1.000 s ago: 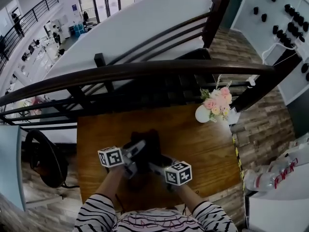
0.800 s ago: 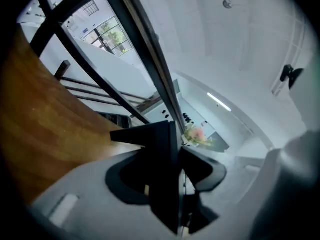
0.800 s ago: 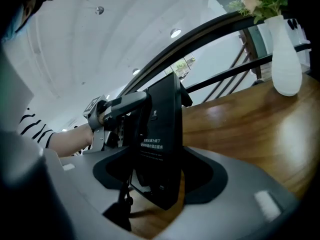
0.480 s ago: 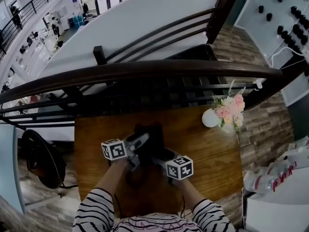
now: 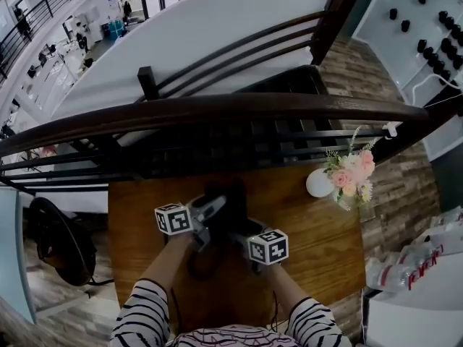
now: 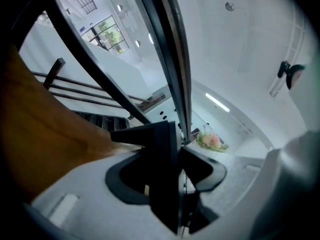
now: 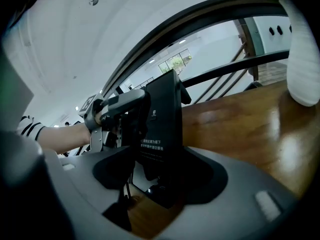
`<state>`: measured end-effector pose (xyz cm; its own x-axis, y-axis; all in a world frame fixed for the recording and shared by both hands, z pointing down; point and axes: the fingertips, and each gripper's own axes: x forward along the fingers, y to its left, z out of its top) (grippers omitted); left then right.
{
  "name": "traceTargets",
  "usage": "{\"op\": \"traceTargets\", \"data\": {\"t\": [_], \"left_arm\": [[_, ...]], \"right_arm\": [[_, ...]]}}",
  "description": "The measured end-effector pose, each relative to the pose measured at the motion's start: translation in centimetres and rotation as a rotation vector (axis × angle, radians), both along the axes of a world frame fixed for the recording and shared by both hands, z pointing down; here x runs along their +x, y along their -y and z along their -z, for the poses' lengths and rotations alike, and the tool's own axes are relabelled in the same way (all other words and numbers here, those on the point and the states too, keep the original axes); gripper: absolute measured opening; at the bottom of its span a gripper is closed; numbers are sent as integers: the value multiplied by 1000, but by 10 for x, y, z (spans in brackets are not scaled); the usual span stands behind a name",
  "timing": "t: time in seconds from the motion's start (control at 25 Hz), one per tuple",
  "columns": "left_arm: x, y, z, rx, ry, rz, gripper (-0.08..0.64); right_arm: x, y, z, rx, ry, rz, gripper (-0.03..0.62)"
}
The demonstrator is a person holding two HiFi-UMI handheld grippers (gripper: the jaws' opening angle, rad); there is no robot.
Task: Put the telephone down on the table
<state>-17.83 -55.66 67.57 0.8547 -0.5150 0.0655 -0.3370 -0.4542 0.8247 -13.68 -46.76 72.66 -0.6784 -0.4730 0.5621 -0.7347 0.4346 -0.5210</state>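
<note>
While my left tongs (image 6: 167,184) and right tongs (image 7: 160,174) are each clenched on the black telephone (image 5: 226,207), it stands upright between them over the middle of the wooden tabletop (image 5: 311,230). Whether its base touches the wood I cannot tell. A vase of flowers (image 5: 346,183) stands well apart, toward the far right corner.
</note>
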Motion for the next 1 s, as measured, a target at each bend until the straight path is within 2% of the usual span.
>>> {"op": "traceTargets", "data": {"t": [0.2, 0.6, 0.8, 1.0], "left_arm": [[3, 13, -6, -24, 7, -9, 209], [-5, 27, -29, -96, 2, 29, 209], [-3, 29, -27, -97, -29, 21, 206], [-4, 26, -27, -100, -5, 34, 216]], "right_arm": [[0, 12, -6, -28, 8, -11, 290], [-3, 23, -15, -53, 6, -6, 290], [-1, 25, -16, -52, 16, -16, 288], [-1, 23, -15, -50, 26, -46, 290]]}}
